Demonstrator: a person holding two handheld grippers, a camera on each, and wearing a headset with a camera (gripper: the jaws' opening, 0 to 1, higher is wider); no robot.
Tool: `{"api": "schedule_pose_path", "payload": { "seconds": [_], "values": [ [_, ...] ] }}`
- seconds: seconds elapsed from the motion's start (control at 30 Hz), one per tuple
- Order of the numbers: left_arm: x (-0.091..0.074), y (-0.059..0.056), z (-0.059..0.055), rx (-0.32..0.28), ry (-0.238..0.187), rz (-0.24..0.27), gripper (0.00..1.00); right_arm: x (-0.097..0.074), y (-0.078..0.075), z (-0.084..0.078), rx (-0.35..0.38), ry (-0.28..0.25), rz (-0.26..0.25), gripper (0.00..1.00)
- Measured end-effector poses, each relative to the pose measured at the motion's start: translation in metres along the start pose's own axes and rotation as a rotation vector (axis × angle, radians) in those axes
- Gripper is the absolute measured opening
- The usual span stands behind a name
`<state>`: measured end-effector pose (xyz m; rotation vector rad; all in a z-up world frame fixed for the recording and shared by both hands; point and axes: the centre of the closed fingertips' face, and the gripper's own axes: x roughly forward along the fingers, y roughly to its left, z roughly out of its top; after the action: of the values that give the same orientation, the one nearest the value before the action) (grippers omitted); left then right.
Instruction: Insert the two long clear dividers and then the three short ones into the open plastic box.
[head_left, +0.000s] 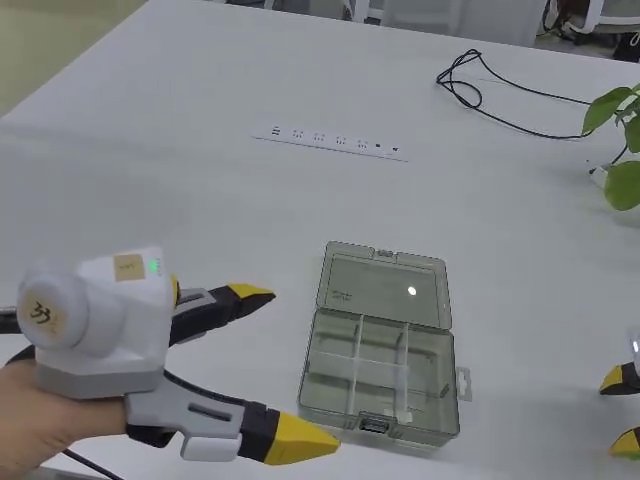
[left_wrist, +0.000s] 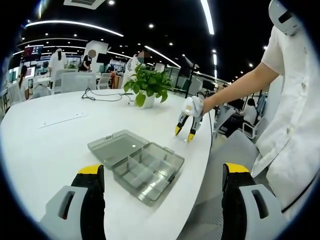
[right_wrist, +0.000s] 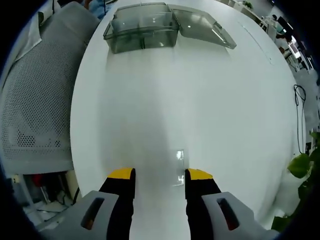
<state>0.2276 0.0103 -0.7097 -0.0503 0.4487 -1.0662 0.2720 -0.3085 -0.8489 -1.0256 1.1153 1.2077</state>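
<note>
- White table (head_left: 200, 180), power strip (head_left: 330, 140) far centre, black cable (head_left: 500, 100) and plant (head_left: 620, 150) far right.
- Open plastic box (head_left: 335, 413) sits near centre, lid (head_left: 385, 285) laid back on far side. Clear dividers (head_left: 375, 365) stand inside, making compartments.
- Left gripper (head_left: 298, 369) in a hand (head_left: 40, 420) near left: I read jaws spread wide, nothing btwn them, tips just left of box.
- Right gripper (right_wrist: 160, 173) near right, well apart from box: jaws released, parted, empty.
- One short divider (right_wrist: 180, 167) lies flat on table by a right-gripper jaw tip; can't tell if touching.
</note>
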Motion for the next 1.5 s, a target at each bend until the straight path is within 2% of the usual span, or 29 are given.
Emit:
{"api": "schedule_pose_path", "payload": {
  "seconds": [0.07,0.17,0.5,0.73,1.07,1.13,1.4,1.43,1.5],
  "values": [
    [-0.001,0.000,-0.001,0.000,0.004,0.001,1.00,0.000,0.000,0.000,0.001,-0.002,-0.001,0.40],
    [-0.001,0.000,-0.001,0.000,0.002,0.002,1.00,-0.001,0.001,0.001,-0.014,0.006,-0.004,0.33],
    [-0.003,-0.001,0.000,0.000,-0.004,0.006,1.00,-0.003,0.001,0.000,-0.006,0.013,-0.026,0.33],
    [-0.005,0.001,0.002,0.000,-0.009,0.011,1.00,-0.018,0.002,0.013,0.012,-0.037,-0.065,0.33],
    [-0.002,0.000,0.015,0.005,-0.024,0.007,0.99,-0.053,0.009,0.059,-0.026,-0.133,-0.145,0.33],
    [-0.001,0.000,0.019,0.005,-0.029,0.008,0.99,-0.052,0.008,0.066,-0.034,-0.159,-0.158,0.33],
    [0.009,0.001,0.034,-0.026,-0.054,0.024,0.96,-0.085,0.012,0.115,-0.060,-0.237,-0.213,0.33],
    [0.010,0.001,0.035,-0.033,-0.052,0.028,0.95,-0.084,0.008,0.114,-0.058,-0.246,-0.215,0.33],
    [0.014,0.000,0.038,-0.052,-0.054,0.029,0.92,-0.088,0.009,0.124,-0.068,-0.262,-0.221,0.33]
  ]
}}
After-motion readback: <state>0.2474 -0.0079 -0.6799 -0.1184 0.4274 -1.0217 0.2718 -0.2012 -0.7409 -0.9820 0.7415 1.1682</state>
